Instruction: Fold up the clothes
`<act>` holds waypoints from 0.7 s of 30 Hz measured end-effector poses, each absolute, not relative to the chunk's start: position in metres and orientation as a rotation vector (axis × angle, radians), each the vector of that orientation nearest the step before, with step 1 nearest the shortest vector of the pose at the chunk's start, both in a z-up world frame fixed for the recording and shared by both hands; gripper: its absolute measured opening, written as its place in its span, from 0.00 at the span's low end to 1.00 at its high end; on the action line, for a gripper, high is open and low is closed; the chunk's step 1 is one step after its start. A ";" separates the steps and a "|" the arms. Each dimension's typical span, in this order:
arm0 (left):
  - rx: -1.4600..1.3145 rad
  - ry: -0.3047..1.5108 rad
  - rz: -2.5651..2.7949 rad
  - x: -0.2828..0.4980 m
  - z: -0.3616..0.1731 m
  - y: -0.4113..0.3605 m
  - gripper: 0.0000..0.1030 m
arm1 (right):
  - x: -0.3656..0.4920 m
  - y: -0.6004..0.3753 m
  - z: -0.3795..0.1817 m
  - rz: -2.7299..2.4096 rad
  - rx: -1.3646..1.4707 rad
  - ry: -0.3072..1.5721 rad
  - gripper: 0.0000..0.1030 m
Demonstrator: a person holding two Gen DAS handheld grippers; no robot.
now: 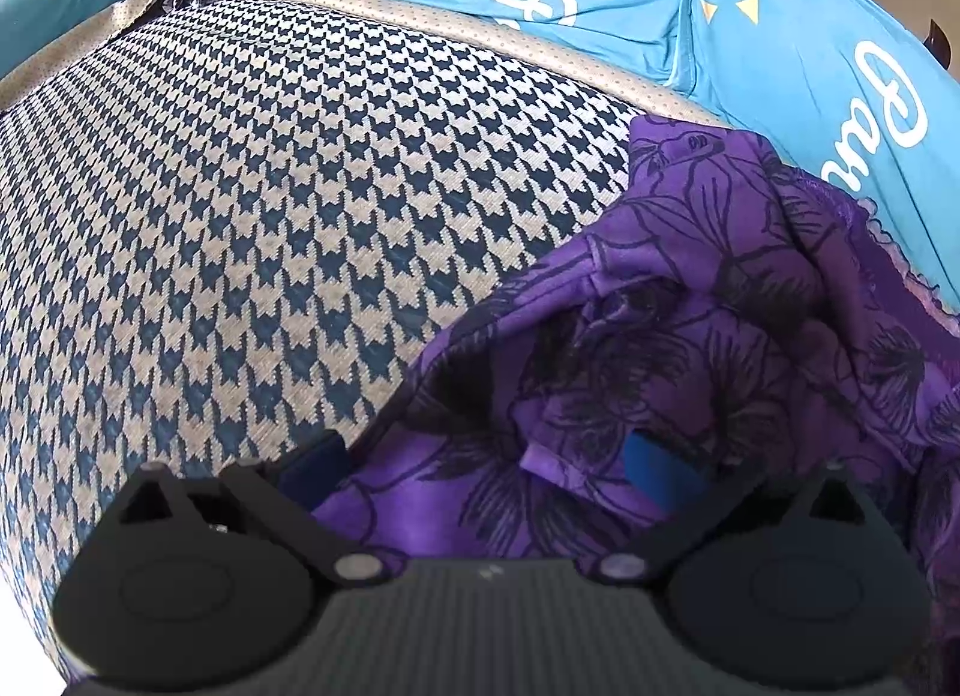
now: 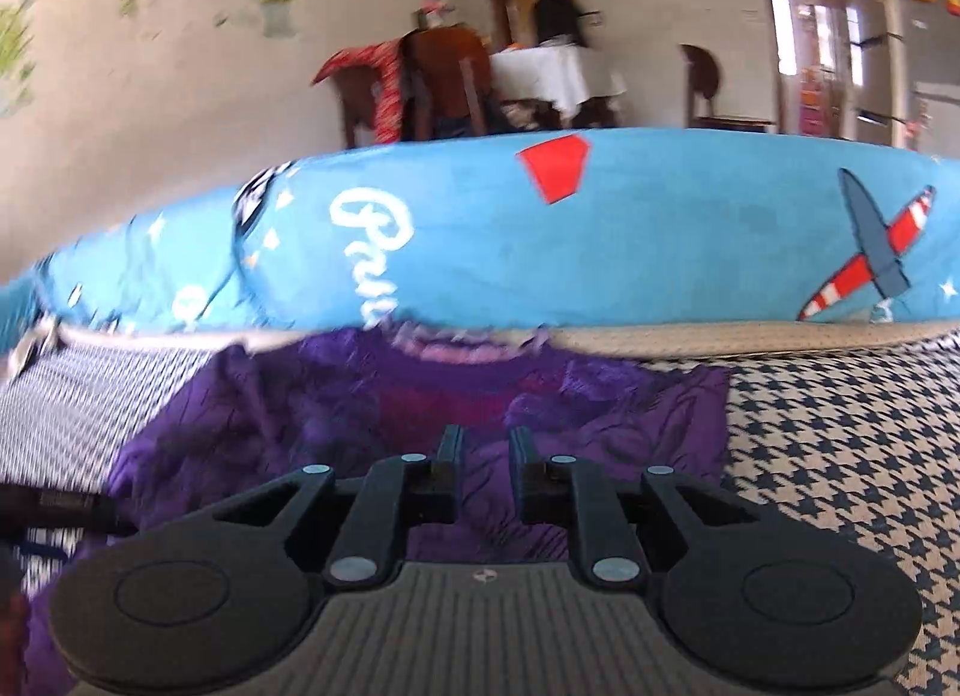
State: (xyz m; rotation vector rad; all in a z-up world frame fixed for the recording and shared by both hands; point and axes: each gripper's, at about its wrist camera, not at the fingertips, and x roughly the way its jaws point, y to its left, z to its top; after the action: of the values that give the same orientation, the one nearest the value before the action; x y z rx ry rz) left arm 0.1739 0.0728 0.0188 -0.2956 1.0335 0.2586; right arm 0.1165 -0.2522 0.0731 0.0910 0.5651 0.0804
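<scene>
A purple garment with a black flower print (image 1: 690,336) lies crumpled on the houndstooth cushion (image 1: 270,216), toward its right side. My left gripper (image 1: 483,465) stands open and low over the garment's near edge. Its blue pads (image 1: 657,471) are far apart, with a fold of the purple cloth lying between them. In the right wrist view the same garment (image 2: 288,414) is spread in front of my right gripper (image 2: 486,450). That gripper's black fingers (image 2: 450,447) are close together with a narrow gap, hovering above the cloth and holding nothing that I can see.
Blue printed pillows (image 2: 600,240) line the far edge of the cushion. A beige dotted border (image 1: 480,45) runs along that edge. Behind them are chairs, a table with a white cloth (image 2: 552,72) and a person in a doorway (image 2: 558,6).
</scene>
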 end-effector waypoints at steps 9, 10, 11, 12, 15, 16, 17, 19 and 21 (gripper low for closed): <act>-0.277 1.031 0.252 0.172 0.019 0.068 1.00 | 0.107 -0.238 0.062 0.234 0.025 0.680 0.41; -0.277 1.031 0.252 0.172 0.019 0.068 1.00 | 0.104 -0.234 0.061 0.255 0.005 0.688 0.45; -0.276 1.031 0.251 0.172 0.019 0.068 1.00 | 0.102 -0.230 0.060 0.276 -0.015 0.696 0.49; -0.277 1.031 0.251 0.172 0.019 0.068 1.00 | 0.100 -0.225 0.059 0.296 -0.037 0.704 0.51; -0.275 1.031 0.250 0.172 0.019 0.067 1.00 | 0.093 -0.211 0.052 0.342 -0.125 0.729 0.56; -0.273 1.032 0.249 0.172 0.019 0.067 1.00 | 0.091 -0.207 0.049 0.357 -0.155 0.736 0.57; -0.273 1.032 0.249 0.172 0.019 0.067 1.00 | 0.091 -0.204 0.046 0.359 -0.173 0.740 0.58; -0.272 1.032 0.249 0.172 0.019 0.066 1.00 | 0.090 -0.198 0.041 0.359 -0.208 0.745 0.58; -0.270 1.033 0.249 0.172 0.019 0.066 1.00 | 0.091 -0.195 0.037 0.351 -0.224 0.747 0.58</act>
State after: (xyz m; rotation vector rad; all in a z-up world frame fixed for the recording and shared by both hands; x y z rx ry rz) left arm 0.1720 0.0664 0.0187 -0.2701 1.0325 0.2491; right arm 0.0910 -0.1953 0.0366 -0.2244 0.7467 0.3507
